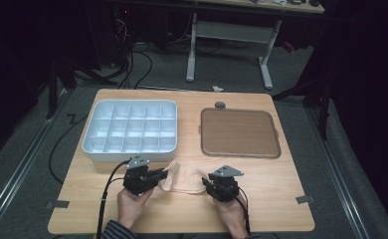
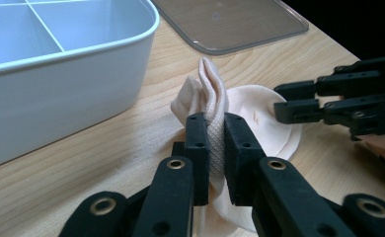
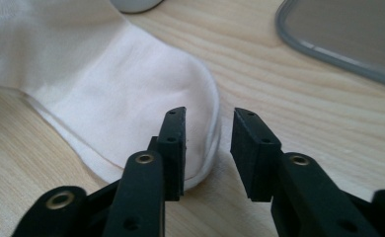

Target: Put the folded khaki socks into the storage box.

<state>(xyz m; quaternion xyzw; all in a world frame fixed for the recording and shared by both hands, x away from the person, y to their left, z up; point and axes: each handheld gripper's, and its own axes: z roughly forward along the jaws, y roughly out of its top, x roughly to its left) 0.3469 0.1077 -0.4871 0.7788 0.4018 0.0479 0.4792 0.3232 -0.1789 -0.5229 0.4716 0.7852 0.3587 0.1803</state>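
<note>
Sock-folding step in hand, by the look of it. Cream sock (image 1: 183,180) flat on tabletop (image 1: 281,174), in front of white compartment box (image 1: 131,130) and brown tray (image 1: 239,133).

Left claw (image 2: 216,143) clamped on a bunched fold of sock. Right claw (image 3: 209,148) part open, nothing between the pads, at the rounded sock end.

Next, likely: regrip that end, carry it over. No brand, label or writing readable.

Dim room; grey carpet floor (image 1: 28,164). White-legged desk (image 1: 232,30) stands beyond the worktop's far edge; cables (image 1: 132,64) trail beside it.
</note>
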